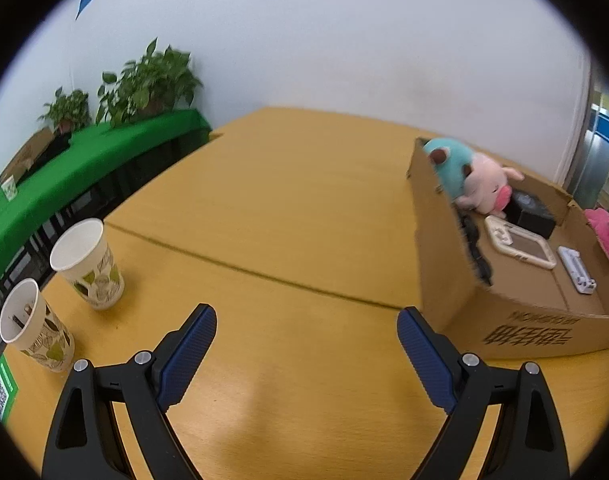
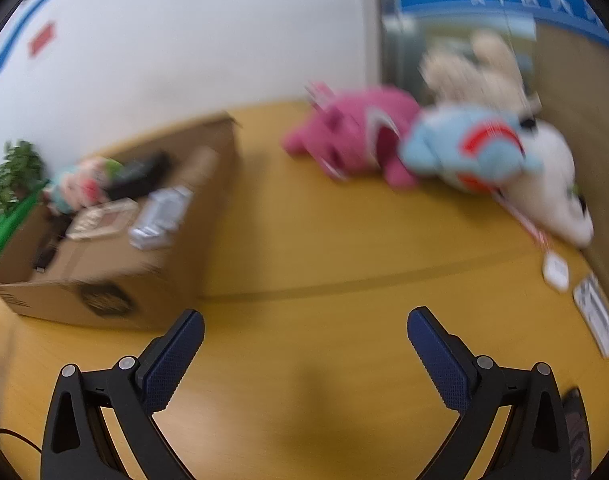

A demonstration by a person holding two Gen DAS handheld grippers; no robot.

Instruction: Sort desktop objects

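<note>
The left tool (image 1: 306,322) hangs low over the tabletop (image 1: 288,208) with its jaws spread wide and nothing between them. Ahead and to its right stands an open box (image 1: 444,240), its near corner just beyond the right finger. Inside the box, at the far end, lie a teal plush (image 1: 450,164) and a pale pink pig (image 1: 488,188), touching each other. Nearer lie a black case (image 1: 532,210), a cream tablet toy (image 1: 520,242) and a white remote (image 1: 576,270), all flat on the box floor. A dark cable (image 1: 474,246) runs along the box's left wall. Ahead and to the left of this tool stand two paper cups, upright and close together: the far cup (image 1: 90,264) and the near cup (image 1: 34,326), which holds something dark that is too small to make out.

The right tool (image 2: 304,322) is also spread wide and holds nothing, above bare tabletop; its view is blurred. The box sits ahead to its left. Ahead to its right, well apart from the fingers, a pink plush (image 2: 352,136), a blue plush (image 2: 472,148) and a white plush (image 2: 552,188) lie in a touching row, with a cream plush (image 2: 476,68) behind them. Far right, a white tag (image 2: 556,272) and a card (image 2: 596,312) lie flat.
</note>
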